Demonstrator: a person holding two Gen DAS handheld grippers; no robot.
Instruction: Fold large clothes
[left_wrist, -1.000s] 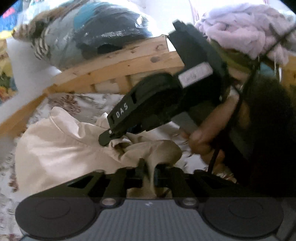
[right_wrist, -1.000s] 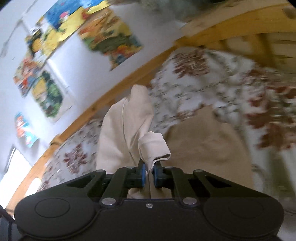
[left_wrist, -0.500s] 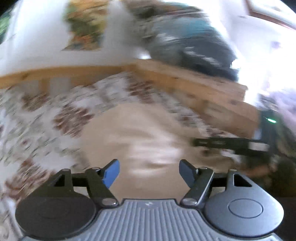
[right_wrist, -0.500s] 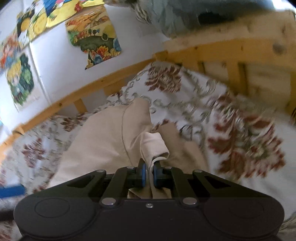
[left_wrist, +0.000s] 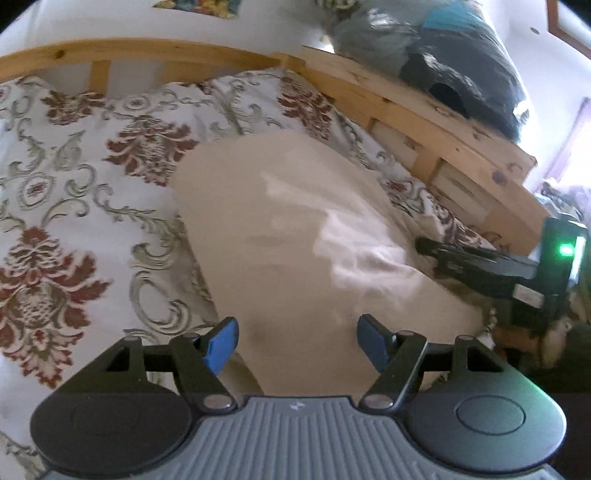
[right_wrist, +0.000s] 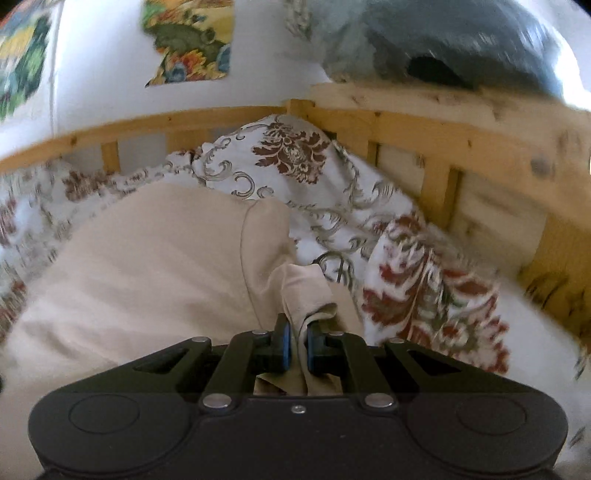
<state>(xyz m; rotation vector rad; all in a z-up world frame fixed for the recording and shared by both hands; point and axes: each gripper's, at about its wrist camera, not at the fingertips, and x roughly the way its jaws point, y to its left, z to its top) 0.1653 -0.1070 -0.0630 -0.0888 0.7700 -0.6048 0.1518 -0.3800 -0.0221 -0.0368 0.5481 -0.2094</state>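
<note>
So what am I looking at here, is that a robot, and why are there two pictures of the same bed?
No robot: a person holds a hand tool in each hand, each with a two-finger claw and a wide-angle camera looking forward along its fingers. That gives two pictures, one per hand.

The left hand's picture shows the left claw open, its blue-padded fingers apart with nothing gripped. Beyond it a beige garment lies on a floral bedspread inside a wooden bed frame. The right tool shows at that picture's right edge.

The right hand's picture shows the right claw shut on a bunched edge of the same garment. Dark bundles sit on the frame, and colourful pictures hang on the wall.
</note>
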